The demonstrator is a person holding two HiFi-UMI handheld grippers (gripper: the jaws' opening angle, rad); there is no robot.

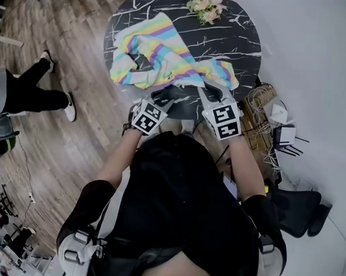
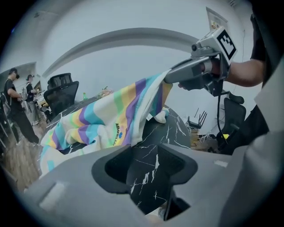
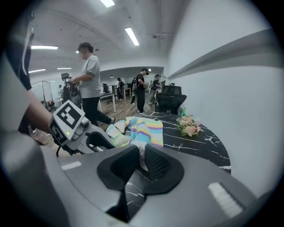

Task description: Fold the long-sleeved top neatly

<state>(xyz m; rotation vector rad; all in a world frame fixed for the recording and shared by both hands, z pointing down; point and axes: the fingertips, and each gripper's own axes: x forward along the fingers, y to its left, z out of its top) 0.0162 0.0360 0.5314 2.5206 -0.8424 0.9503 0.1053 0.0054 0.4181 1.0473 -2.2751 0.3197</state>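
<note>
Right gripper (image 3: 141,160), lower centre of its view, is clenched on a white edge of the top (image 1: 160,48). Left gripper (image 2: 151,164) is released, jaws apart over bare marble. Round black table (image 1: 246,35) fills the upper centre of the head view. The striped top lies rumpled on it, with the near corner lifted. Flowers (image 1: 206,5) sit at the table's upper edge.

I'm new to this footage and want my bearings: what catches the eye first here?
A rainbow-striped top lies rumpled on a round black marble table, with a small bunch of flowers at its far edge. The right tongs pinch an edge of the top and hold it up off the table, while the left tongs stand open and empty above the tabletop.
</note>
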